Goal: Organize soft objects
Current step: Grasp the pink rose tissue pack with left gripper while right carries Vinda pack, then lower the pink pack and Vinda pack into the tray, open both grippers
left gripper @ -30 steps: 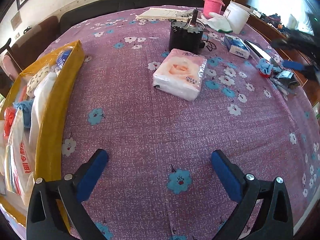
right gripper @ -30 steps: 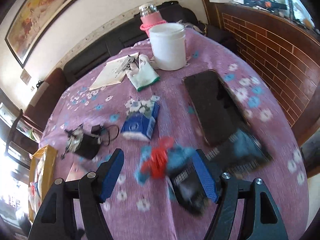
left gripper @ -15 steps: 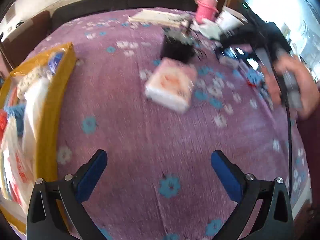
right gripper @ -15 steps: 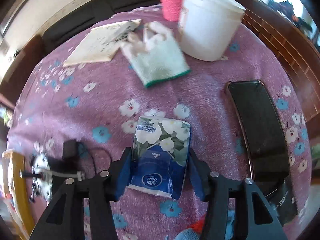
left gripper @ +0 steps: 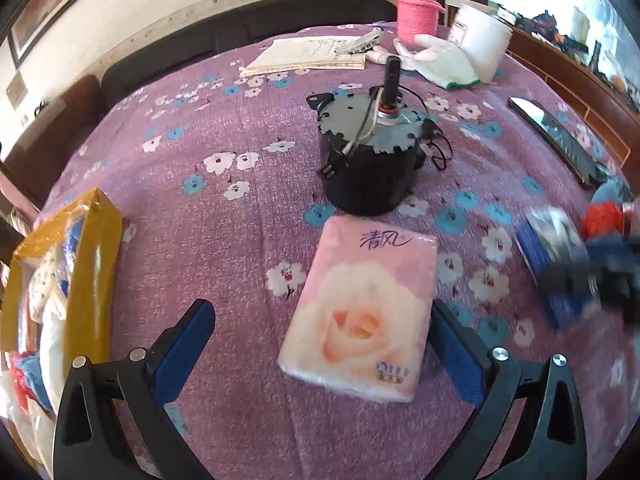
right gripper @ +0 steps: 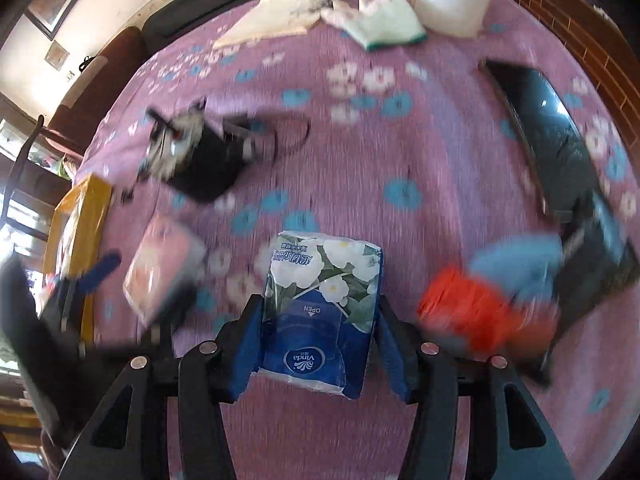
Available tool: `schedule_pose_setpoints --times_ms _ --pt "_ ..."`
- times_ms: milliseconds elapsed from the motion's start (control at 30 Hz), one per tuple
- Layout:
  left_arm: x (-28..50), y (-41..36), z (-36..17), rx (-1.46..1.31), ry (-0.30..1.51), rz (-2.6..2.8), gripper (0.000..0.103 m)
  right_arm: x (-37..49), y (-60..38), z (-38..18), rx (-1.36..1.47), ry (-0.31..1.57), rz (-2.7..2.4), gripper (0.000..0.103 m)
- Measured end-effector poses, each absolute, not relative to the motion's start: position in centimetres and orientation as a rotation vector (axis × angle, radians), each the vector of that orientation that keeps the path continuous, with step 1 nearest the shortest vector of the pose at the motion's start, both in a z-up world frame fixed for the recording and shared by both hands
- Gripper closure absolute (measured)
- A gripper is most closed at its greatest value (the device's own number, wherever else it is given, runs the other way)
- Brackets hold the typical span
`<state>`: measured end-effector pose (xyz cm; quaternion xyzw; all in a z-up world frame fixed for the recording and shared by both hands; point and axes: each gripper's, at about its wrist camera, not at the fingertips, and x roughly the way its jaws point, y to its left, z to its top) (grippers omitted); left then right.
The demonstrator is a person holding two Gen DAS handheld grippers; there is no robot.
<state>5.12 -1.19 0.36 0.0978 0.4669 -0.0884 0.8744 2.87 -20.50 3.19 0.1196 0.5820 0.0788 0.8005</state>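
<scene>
The right gripper (right gripper: 318, 344) is clamped on a blue Vinda tissue pack (right gripper: 320, 312): both blue pads press its long sides near the logo end, leaving the flowered half sticking out toward twelve o'clock, a sensible hold since a soft pack squeezed across its narrow width bulges less than one pinched by a corner. Whether the pack has left the purple floral tablecloth (right gripper: 420, 152) cannot be told from this blurred view. The left gripper (left gripper: 320, 340) stands wide apart with nothing pressed; a pink rose-print tissue pack (left gripper: 362, 312) lies flat between its fingers, with the right-side pad just beside or brushing the pack's edge and the left-side pad well apart from it, so the jaws look lined up to close across the width. At nine o'clock in the left wrist view sits a yellow box (left gripper: 90, 264) already holding white and blue soft items, probably the collection point, which would explain why both packs are being taken at once. Just beyond the pink pack, at twelve o'clock, stands a black motor with a trailing cable (left gripper: 370, 152), close enough that the lift should go straight up. A blue and red soft toy (right gripper: 496, 300) lies at three o'clock of the right gripper, a white glove (left gripper: 440, 64) at one o'clock, both likely still to sort.
</scene>
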Motion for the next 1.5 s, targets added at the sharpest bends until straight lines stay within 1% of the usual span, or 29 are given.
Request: schedule_pose_setpoints --times_ms 33,67,100,133,300,467,600,800,933,1067,1233,1400,1500 --pt "5.1 -1.1 0.4 0.188 0.981 -0.196 0.008 2.3 -20.4 3.3 0.242 1.242 0.163 0.045" --pt "5.0 -0.9 0.5 0.151 0.988 -0.237 0.032 1.7 -20.3 3.3 0.238 1.237 0.163 0.045" --pt "4.6 -0.7 1.0 0.142 0.979 -0.247 0.045 1.4 -20.3 3.3 0.25 1.229 0.173 0.045" --pt "4.3 -0.7 1.2 0.144 0.984 -0.241 0.051 0.9 -20.3 3.4 0.262 1.221 0.185 0.045" --pt "1.3 1.4 3.5 0.038 0.945 -0.286 0.051 -0.6 -19.8 4.3 0.259 1.171 0.214 0.045" --pt "-3.0 4.4 6.5 -0.053 0.88 -0.303 0.051 -2.4 -17.6 6.8 0.209 1.106 0.255 0.045" --pt "-6.7 8.5 8.3 -0.113 0.833 -0.275 0.05 -4.1 -15.5 8.8 0.18 1.062 0.3 0.045" --pt "-10.8 17.5 9.6 -0.169 0.796 -0.091 0.05 -6.0 -11.3 10.5 0.141 1.034 0.384 0.045" --pt "-12.8 23.6 8.9 -0.225 0.813 0.042 0.05 -6.7 -7.5 10.9 0.119 1.041 0.457 0.045" --pt "-13.5 27.2 7.6 -0.258 0.842 0.12 0.05 -7.6 -3.5 11.2 0.088 1.043 0.529 0.045" --pt "-13.3 29.2 6.1 -0.274 0.871 0.154 0.05 -8.7 1.4 11.3 0.052 1.05 0.616 0.045" --pt "-11.4 30.9 3.9 -0.269 0.918 0.189 0.048 -9.3 6.2 10.9 0.043 1.06 0.702 0.045" --pt "-11.4 30.7 4.0 -0.27 0.912 0.178 0.044 -9.3 9.0 10.5 0.048 1.078 0.753 0.045"
